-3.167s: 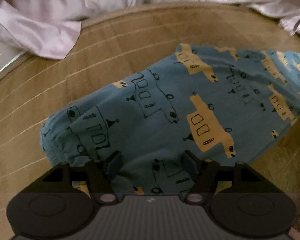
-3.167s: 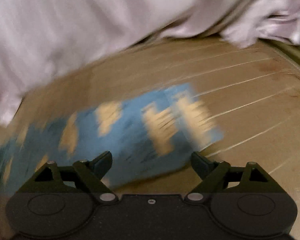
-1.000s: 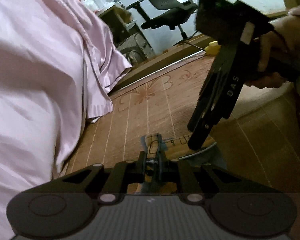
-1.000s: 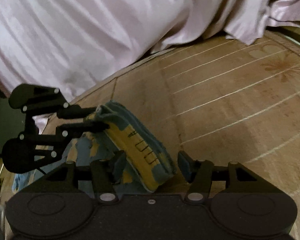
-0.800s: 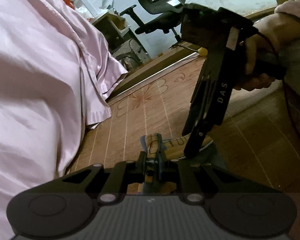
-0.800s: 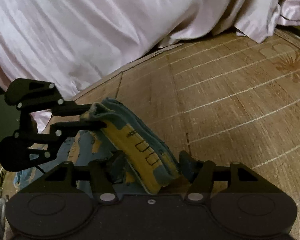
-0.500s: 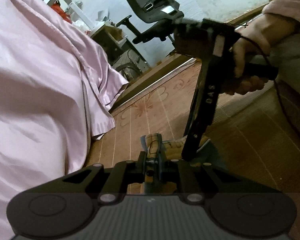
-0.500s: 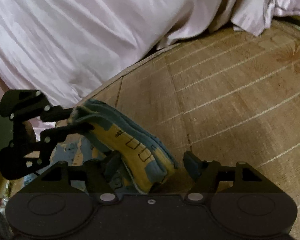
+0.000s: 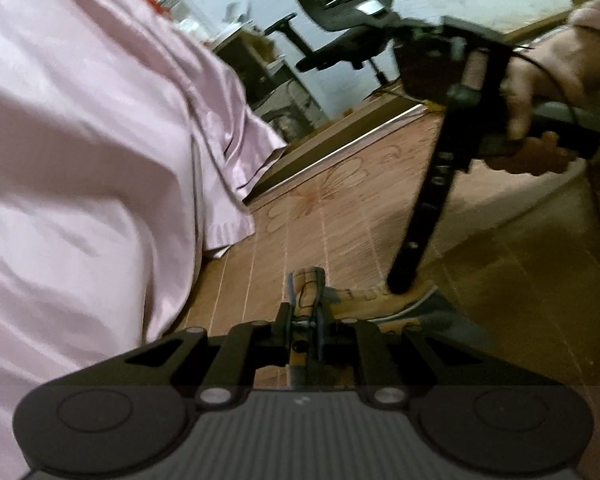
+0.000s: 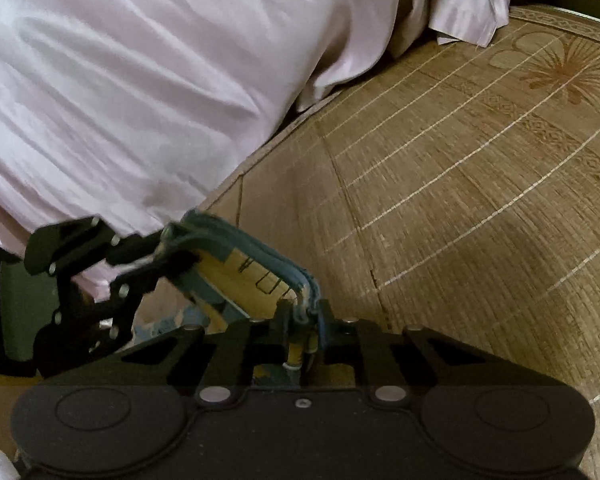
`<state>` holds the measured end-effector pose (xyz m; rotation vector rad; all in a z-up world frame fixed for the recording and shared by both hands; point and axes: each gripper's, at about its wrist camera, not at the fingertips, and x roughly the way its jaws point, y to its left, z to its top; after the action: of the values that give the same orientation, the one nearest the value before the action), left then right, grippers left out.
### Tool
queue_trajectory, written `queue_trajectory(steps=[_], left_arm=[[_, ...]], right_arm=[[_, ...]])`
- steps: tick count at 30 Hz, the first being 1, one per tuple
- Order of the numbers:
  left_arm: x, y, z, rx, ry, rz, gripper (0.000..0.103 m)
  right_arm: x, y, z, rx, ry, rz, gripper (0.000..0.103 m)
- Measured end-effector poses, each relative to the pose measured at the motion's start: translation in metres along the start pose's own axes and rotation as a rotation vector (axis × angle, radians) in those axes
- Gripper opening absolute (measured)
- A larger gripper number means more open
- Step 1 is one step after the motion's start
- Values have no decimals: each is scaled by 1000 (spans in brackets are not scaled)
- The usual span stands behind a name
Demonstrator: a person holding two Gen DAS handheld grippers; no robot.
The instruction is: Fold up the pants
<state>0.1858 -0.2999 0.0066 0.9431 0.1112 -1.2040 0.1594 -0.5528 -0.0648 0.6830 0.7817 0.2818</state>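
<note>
Pink satin sheet (image 10: pixel 132 92) fills the left and far side of both views, draped down onto the mat. Woven bamboo mat (image 10: pixel 480 200) covers the rest, with pale stitch lines and a flower print at far right in the right wrist view. Office chair (image 9: pixel 340 8) and cluttered furniture sit far back in the left wrist view, past the mat's edge.

Pants (image 10: pixel 256 268), blue with yellow vehicle print, are bunched into a thick folded edge and lifted off the mat near the sheet, strung between the two grippers.

Left gripper (image 9: pixel 305 312): jaws closed, clamping a fold of pants fabric that sticks up between the fingers. From the right wrist view it comes in from the left and pinches the far end of the folded edge.

Right gripper (image 10: pixel 303 320): jaws closed on the near end of the same folded edge, layers visible between the fingers. In the left wrist view it points steeply down, tip at the fabric. A hand (image 9: pixel 540 92) with a pale sleeve cuff grips its handle at upper right.
</note>
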Motion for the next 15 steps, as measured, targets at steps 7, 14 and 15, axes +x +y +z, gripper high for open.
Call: queue_trajectory(steps=[7,14,15], left_arm=[[27,16,-1,-139,121,-25,19],[59,77,-20,-769,297,-75,52],[58,83,-23,-839,301,-67,52]], right_arm=[[-6,0,1,8,-27,-22,11],[-13,1,-7,48,-42,-105,11],[-14,1,-8,62,-47,-112,11]])
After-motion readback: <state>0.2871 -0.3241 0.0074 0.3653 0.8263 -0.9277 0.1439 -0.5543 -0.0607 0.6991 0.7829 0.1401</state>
